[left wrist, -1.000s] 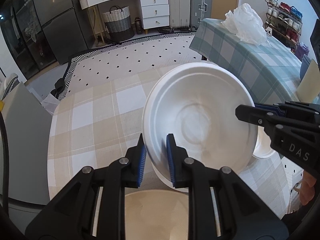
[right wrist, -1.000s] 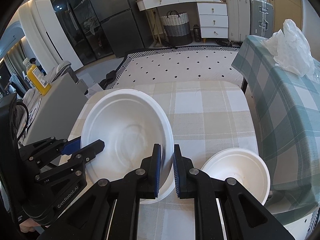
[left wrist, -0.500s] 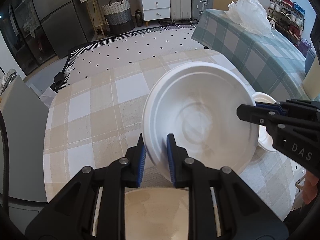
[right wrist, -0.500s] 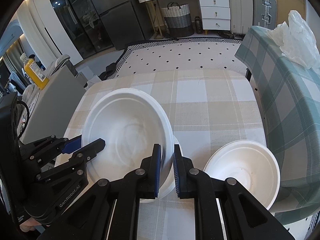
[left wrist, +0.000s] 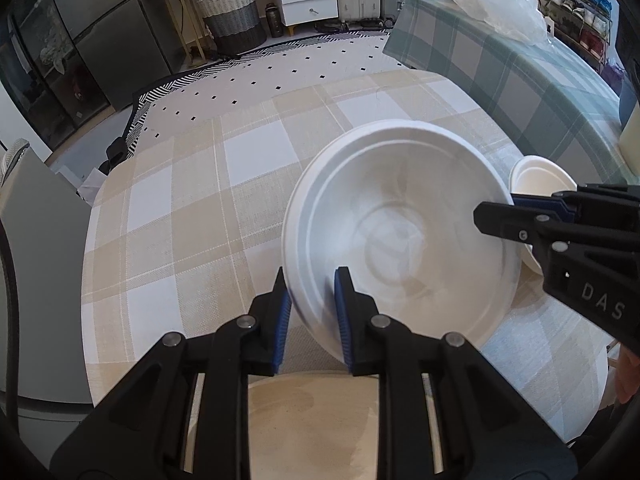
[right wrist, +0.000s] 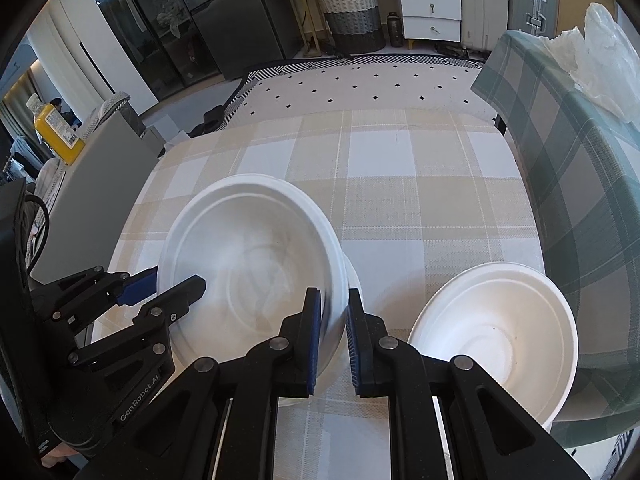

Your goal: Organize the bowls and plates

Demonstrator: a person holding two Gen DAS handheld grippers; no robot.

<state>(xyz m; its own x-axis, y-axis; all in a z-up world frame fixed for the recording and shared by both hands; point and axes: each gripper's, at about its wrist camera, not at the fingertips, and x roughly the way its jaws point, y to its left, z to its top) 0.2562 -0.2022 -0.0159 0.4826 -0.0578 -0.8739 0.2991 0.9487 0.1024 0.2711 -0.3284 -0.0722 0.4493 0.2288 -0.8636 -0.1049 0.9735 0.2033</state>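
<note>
A large white bowl is held in the air over the checked table by both grippers. My left gripper is shut on its near-left rim. My right gripper is shut on the opposite rim of the same bowl. The right gripper also shows in the left wrist view, and the left one in the right wrist view. A second white dish lies under the held bowl, only its edge showing. A smaller white bowl sits at the table's right edge, also visible in the left wrist view.
A beige plate lies below the left gripper at the table's near edge. The beige checked tablecloth covers the table. A green checked surface with a plastic bag stands to the right. A grey cabinet with a yellow bottle stands to the left.
Both grippers, still shut on the large bowl, have drawn back and risen a little; more of the table shows beyond the bowl, and the small bowl shows fuller on the right.
</note>
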